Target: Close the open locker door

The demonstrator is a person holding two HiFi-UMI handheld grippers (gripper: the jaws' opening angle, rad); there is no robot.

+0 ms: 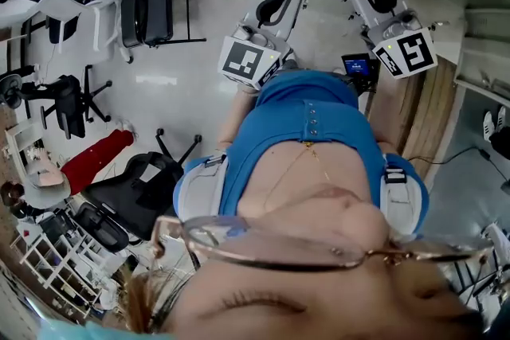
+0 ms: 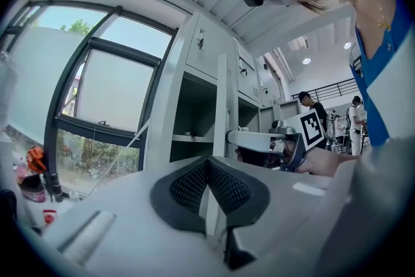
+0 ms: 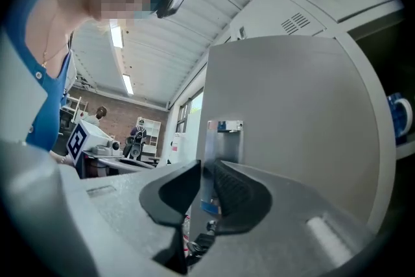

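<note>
Evidently early: locker door stands swung open. Right gripper pinches its latch edge; left gripper pressed together, empty. Swinging it shut against locker remains.

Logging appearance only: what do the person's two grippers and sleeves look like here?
Both the left gripper and right gripper have light grey moulded bodies, black textured pads and a cube with black-and-white square markers. The person wears a blue buttoned top with white sleeves.
</note>
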